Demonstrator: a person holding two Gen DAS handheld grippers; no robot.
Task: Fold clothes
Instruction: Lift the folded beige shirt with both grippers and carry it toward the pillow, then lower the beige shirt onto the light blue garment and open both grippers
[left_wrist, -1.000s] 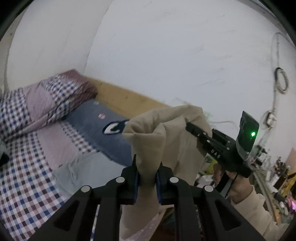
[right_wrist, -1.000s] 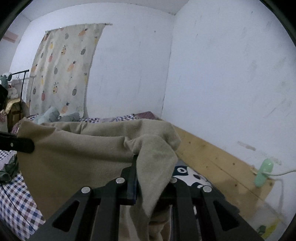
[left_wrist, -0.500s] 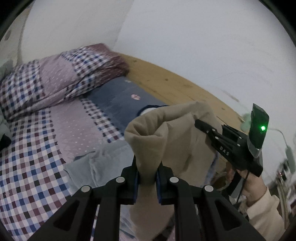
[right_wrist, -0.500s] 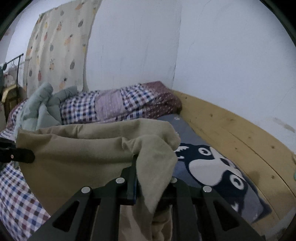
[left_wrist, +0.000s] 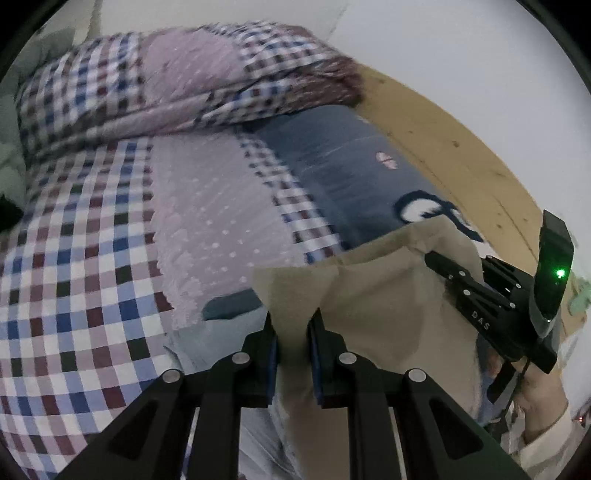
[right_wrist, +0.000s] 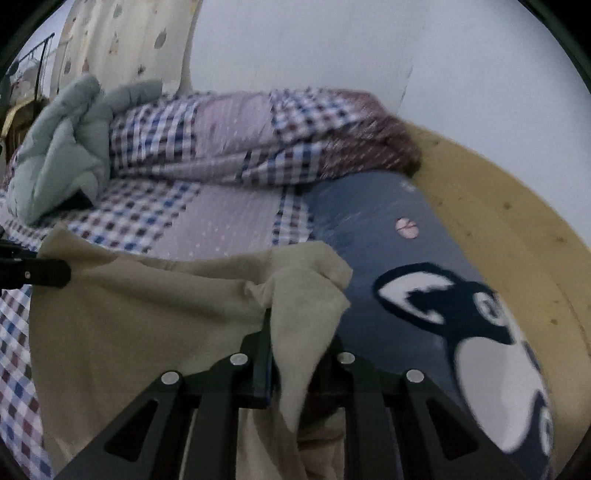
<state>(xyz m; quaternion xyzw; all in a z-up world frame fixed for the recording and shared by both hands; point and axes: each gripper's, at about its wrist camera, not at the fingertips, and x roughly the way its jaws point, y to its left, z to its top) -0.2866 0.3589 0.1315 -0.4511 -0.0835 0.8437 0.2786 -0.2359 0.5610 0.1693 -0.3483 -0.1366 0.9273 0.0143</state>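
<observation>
A beige garment (left_wrist: 373, 310) hangs stretched between my two grippers above the bed. My left gripper (left_wrist: 293, 325) is shut on one top corner of it. My right gripper (right_wrist: 299, 332) is shut on the other top corner, where the beige cloth (right_wrist: 147, 306) drapes over its fingers. The right gripper also shows in the left wrist view (left_wrist: 491, 306), held by a hand. The left gripper's tip shows at the left edge of the right wrist view (right_wrist: 40, 273). The garment's lower part is out of view.
A checked bedspread (left_wrist: 74, 280) covers the bed, with a rolled checked quilt (left_wrist: 177, 81) at the far end. A dark blue blanket with a penguin print (right_wrist: 458, 314) lies along the wooden bed rail (right_wrist: 517, 229). A pale green duvet (right_wrist: 62, 144) is bunched at the far left.
Both grippers have tilted and moved down toward the bed with the garment still held. The wall has left most of the view and the bedspread now fills it.
</observation>
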